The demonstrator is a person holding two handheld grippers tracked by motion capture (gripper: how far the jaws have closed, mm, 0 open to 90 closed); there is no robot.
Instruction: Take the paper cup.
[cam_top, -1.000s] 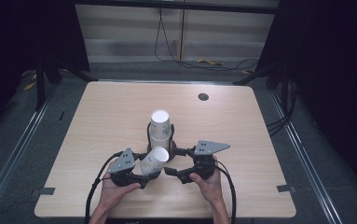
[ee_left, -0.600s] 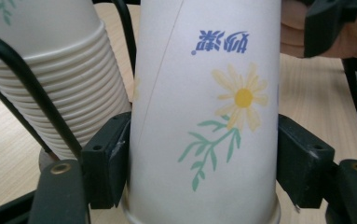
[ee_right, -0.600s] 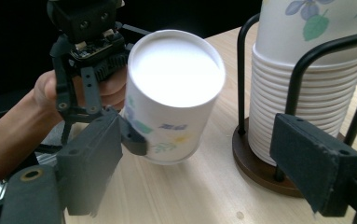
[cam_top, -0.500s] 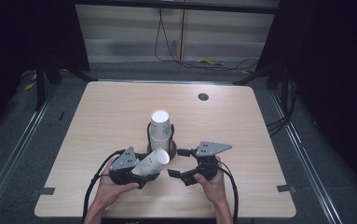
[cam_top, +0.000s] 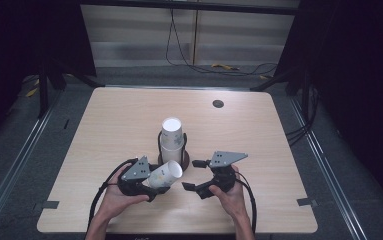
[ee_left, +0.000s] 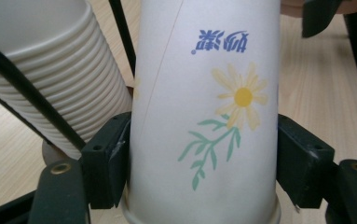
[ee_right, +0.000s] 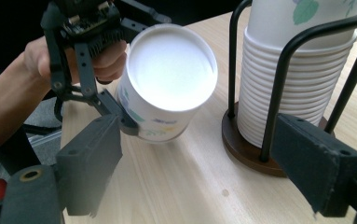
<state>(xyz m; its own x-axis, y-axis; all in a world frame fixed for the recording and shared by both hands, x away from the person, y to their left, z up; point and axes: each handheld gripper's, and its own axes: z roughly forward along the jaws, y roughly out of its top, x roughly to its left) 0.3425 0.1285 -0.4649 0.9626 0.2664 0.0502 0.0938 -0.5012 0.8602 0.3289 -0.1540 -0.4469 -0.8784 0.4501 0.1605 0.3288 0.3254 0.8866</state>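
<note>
The paper cup [ee_left: 204, 116], white with a printed yellow daisy and green sprig, lay tilted on its side above the counter [cam_top: 104, 120], its closed base turned toward the right gripper [cam_top: 199, 175] and its rim end toward the person's left hand [cam_top: 116, 192]. The left gripper [cam_top: 151, 181] had its jaws pinching the cup across the lower wall, one black pad on each side. Such a cup would likely be very light and thin-walled, stiff near the rolled rim and the base but easy to dent at mid-wall, and somewhat slick, so a gentle squeeze close to the rim or base seemed the safest hold. Just behind it stood the stack of nested cups [cam_top: 172, 137] in a black wire holder [ee_right: 278, 93] on a round wooden base. The right gripper hovered near the cup, its jaws spread wide and holding nothing.
</note>
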